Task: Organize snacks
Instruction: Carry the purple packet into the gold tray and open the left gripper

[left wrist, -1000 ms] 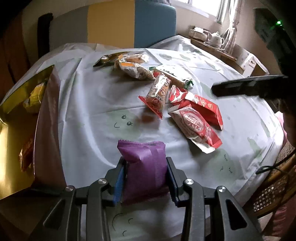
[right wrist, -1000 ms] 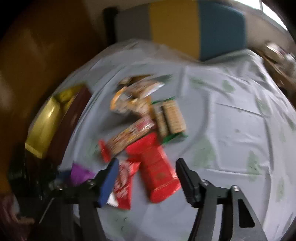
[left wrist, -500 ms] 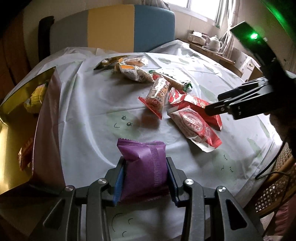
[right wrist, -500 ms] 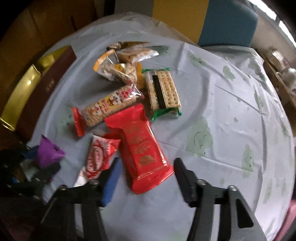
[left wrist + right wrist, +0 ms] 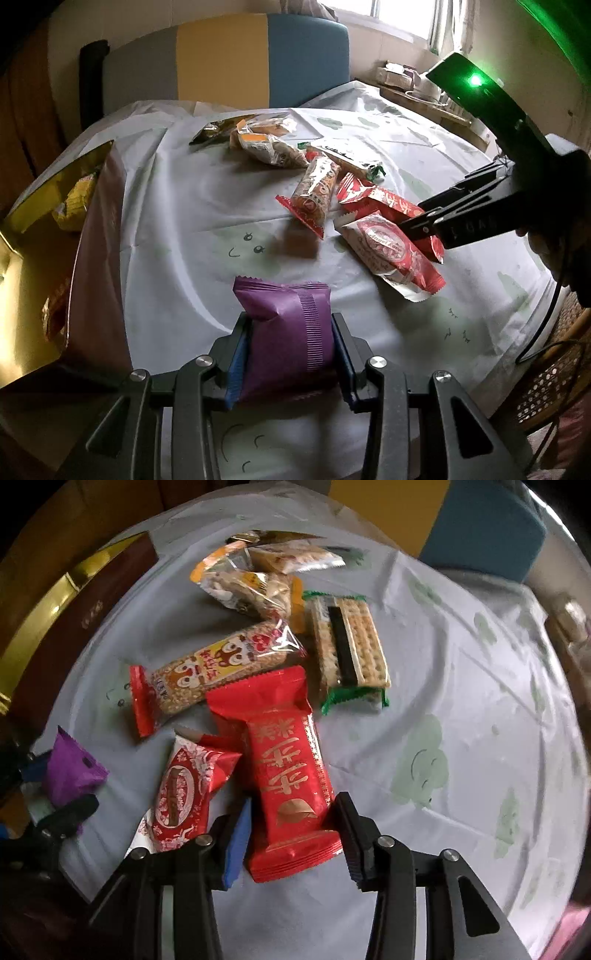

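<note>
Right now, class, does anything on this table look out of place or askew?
Yes: the loose snack packets lie jumbled. The long clear cereal bar rests tilted across the large red packet, and only a few snacks sit in the gold box.

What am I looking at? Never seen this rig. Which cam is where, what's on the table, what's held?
No robot: a person holds a two-finger gripper in each hand, with a fisheye camera on each looking along the fingers. In the left view, the left gripper is shut on a purple packet. In the right view, the right gripper is open, its fingers on either side of a long red packet. More wrapped snacks lie on the pale tablecloth; a gold-lined box sits at left.
</note>
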{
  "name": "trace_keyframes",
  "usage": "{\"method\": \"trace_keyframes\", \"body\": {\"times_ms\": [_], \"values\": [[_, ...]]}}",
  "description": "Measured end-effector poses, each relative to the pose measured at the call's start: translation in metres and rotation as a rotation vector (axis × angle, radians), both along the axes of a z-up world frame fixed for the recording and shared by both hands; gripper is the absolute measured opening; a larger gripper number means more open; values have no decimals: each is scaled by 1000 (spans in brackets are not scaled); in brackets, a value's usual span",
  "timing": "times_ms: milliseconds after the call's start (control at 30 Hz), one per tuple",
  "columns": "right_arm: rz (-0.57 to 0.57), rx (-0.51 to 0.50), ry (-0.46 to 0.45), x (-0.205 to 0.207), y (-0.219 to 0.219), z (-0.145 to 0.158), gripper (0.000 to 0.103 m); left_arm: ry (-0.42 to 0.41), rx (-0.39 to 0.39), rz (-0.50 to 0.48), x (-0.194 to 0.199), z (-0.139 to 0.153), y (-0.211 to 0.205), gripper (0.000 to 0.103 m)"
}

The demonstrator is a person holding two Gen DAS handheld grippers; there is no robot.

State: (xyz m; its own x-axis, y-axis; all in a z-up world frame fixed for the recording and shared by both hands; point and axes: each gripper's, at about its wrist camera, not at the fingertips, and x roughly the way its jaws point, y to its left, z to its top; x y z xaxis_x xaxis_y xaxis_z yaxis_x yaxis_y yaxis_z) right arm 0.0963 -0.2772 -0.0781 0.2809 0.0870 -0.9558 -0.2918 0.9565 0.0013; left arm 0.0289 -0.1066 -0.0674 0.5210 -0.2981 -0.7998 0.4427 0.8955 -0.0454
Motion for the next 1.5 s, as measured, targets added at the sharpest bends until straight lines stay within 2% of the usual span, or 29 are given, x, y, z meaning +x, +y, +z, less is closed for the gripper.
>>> {"method": "trace_keyframes", "body": {"times_ms": [200,267,400,467,567,733,800,900,1000,1100,1233,1300,1500], "values": [[-11,-12,-6,6,-2,-2,50,-5,14,0,1,-1,-2,42],[-15,-26,-22,3,0,-2,53,-3,11,1,1,-1,-1,42],[11,-62,-59,-2,10,-1,54,-2,14,0,1,-1,-2,42],[25,-59,-66,-3,16,-2,43,3,12,-1,1,1,-2,41],[32,-76,-70,-6,22,-2,43,21,-17,-10,2,4,1,41],[6,-29,-40,-1,9,-1,45,-23,-137,-21,-2,45,14,41],[12,-40,-49,-1,10,-1,45,-29,-213,22,4,68,33,41],[8,-36,-51,-1,5,-1,46,-46,-305,143,18,95,77,41],[9,-40,-53,-3,7,0,46,-32,-329,292,37,104,123,41],[17,-50,-59,-4,9,0,46,17,-322,429,55,94,163,41],[22,-56,-60,-5,10,1,46,144,-361,529,76,69,198,41],[23,-56,-60,-5,10,0,47,192,-378,544,85,59,205,41],[30,-62,-64,-6,11,1,47,232,-343,535,115,42,194,42]]}}
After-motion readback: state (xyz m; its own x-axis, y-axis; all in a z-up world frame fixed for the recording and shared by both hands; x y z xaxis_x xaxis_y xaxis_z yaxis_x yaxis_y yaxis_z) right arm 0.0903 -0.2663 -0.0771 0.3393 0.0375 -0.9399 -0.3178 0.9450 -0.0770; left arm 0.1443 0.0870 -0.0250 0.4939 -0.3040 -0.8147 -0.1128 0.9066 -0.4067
